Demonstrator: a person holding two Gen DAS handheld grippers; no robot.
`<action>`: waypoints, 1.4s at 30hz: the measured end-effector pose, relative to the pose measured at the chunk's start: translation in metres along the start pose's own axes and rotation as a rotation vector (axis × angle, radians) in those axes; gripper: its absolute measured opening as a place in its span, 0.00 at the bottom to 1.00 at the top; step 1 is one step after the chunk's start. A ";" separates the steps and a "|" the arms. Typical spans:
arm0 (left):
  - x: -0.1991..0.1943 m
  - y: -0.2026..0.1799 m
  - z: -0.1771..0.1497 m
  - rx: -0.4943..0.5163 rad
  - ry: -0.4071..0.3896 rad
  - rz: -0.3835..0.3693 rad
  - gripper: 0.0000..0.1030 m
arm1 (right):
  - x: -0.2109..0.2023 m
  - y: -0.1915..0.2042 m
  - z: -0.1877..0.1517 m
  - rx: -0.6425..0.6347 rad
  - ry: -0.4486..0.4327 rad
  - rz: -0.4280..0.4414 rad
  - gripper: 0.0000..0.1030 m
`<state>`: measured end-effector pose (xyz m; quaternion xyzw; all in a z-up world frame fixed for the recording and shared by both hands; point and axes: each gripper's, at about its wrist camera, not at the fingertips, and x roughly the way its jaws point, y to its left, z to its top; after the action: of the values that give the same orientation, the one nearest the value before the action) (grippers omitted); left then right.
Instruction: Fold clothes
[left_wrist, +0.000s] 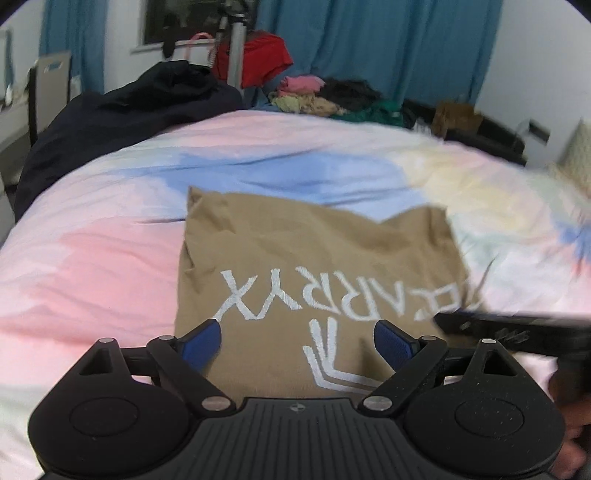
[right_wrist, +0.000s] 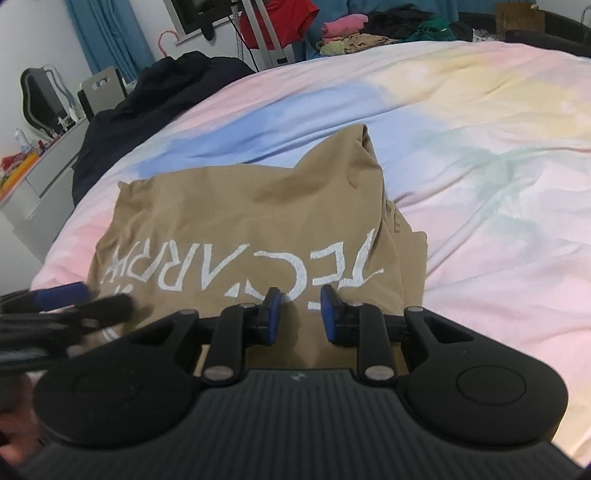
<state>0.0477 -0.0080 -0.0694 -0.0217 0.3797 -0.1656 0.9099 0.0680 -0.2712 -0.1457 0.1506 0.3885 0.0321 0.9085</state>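
Your tan T-shirt (left_wrist: 317, 258) lies on the pastel bedspread (left_wrist: 110, 258), filling the lower middle of both wrist views, already gathered into a rough rectangle with its white lettering (left_wrist: 295, 291) face up and reading upside down to you. In the right wrist view a doubled edge of fabric (right_wrist: 410, 251) shows under the panel on the right of the frame, so at least one layer is tucked beneath.

Your left gripper (left_wrist: 297, 341) hovers over the near edge of the shirt with its blue pads spread wide and nothing between them. Your right gripper (right_wrist: 300, 314) sits over the same near edge, further toward the right of the lettering, its pads drawn close but with a gap, holding no cloth that I can see.

The shirt runs away from both tools toward the top of the frame, and its lettered width spans left to right between them, so each gripper is nearest its own near corner. Whether this rectangle awaits another fold or is the finished packet, the pictures do not settle
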 end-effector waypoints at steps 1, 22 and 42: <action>-0.009 0.005 0.000 -0.033 0.001 -0.062 0.89 | 0.000 -0.001 0.000 0.009 0.001 0.004 0.25; 0.036 0.072 -0.018 -0.614 0.123 -0.324 0.80 | 0.000 -0.009 0.000 0.099 0.000 0.028 0.25; 0.025 0.065 -0.014 -0.540 0.077 -0.258 0.42 | -0.053 -0.029 -0.002 0.398 -0.121 0.282 0.88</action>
<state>0.0734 0.0465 -0.1072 -0.3045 0.4382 -0.1735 0.8277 0.0277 -0.3073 -0.1187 0.3810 0.3073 0.0724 0.8690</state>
